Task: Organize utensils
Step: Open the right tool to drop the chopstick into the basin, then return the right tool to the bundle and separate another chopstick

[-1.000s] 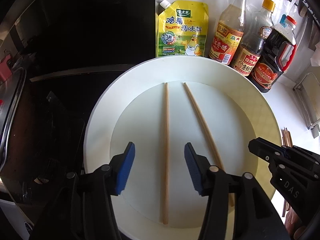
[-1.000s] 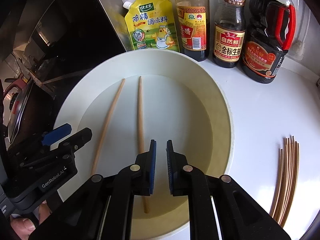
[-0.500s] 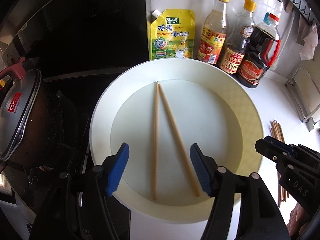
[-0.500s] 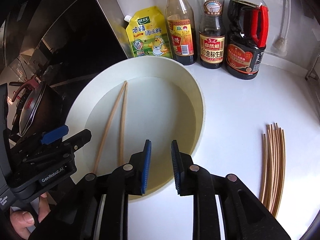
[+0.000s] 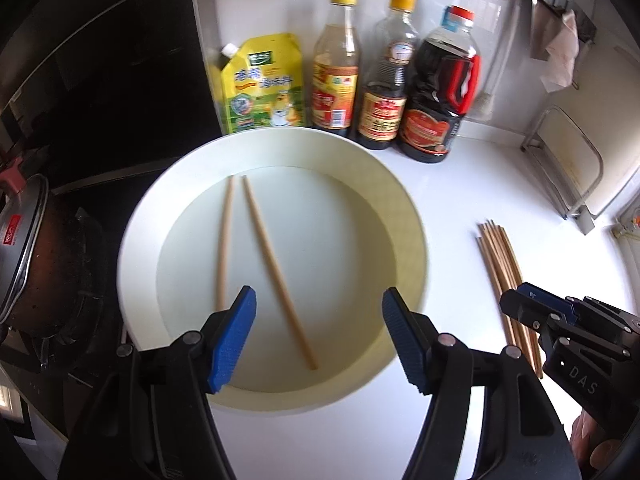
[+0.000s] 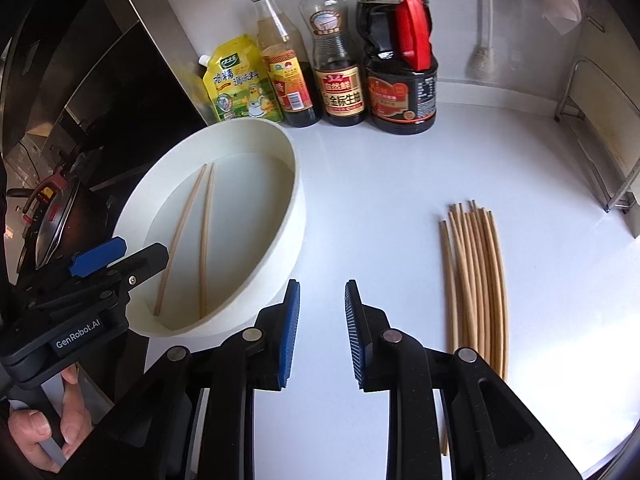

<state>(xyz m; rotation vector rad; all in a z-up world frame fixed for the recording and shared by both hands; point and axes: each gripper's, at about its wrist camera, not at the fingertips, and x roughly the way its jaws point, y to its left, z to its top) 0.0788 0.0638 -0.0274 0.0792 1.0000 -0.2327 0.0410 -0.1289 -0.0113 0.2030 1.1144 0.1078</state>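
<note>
Far left of the left wrist view there's a dark pot (image 5: 28, 248) on the stove, nothing to do with us. Next over, the white basin (image 5: 404, 216) with two chopsticks (image 5: 276, 276) lying loose inside, tips close together at the far end and splaying toward the camera.

The left tool (image 5: 316, 338) hangs over the basin's near rim, spread wide and gripping nothing. The right tool (image 6: 322, 330) is over bare desk (image 6: 400, 168) between basin and bundle, parted a moderate gap, also empty.

Right of centre, the bundle (image 6: 476, 276) of chopsticks lies flat on the desk, roughly parallel, fanned a bit at the far end.

Handling guess: these look like bamboo or wood, so light, stiff, not fragile, but thin and round, so they'll roll and slip out of flat pads. I'd pinch across the shaft near the middle so it doesn't tip. Picking one out of a tight bundle looks fiddly; the outermost stick seems easiest.

Writing: the left tool's body reads "GenRobot.AI" in the right wrist view, the right tool's reads "DAS" in the left one. Yellow pouch (image 6: 236, 84) and three bottles (image 6: 344, 56) carry Chinese labels; too small for me to read with any confidence.
</note>
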